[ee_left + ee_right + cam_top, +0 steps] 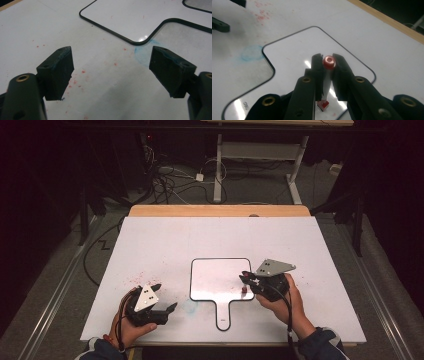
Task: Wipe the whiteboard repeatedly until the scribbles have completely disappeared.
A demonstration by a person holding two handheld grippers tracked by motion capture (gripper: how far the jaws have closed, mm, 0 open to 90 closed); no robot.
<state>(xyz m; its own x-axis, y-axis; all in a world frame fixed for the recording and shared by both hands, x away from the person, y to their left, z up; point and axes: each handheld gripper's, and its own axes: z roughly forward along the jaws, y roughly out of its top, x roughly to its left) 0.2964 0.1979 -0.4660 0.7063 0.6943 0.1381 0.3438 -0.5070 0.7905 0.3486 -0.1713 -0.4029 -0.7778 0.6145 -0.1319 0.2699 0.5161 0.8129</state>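
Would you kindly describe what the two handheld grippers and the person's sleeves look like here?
Both the left gripper and the right gripper are black, with two blocky jaws and brass-coloured rivets at the joints. Each carries a grey three-cornered plate dotted with small holes on top. A black cable trails from the right one. The sleeves are dark blue.

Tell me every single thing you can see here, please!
marker: one, white with a red end, upright between the right tool's jaws, its red tip down on the board
board: one, white with a black rim and a handle, flat on the table
table: one, white top with a wooden far edge
red specks: many, on the table near the left tool
blue smudge: one, on the table beside the board's handle
cables: several, dark and white, on the floor behind the table
left tool: one, black, jaws wide apart, holding nothing
right tool: one, black, clamped on the marker
hands: two, holding the tools
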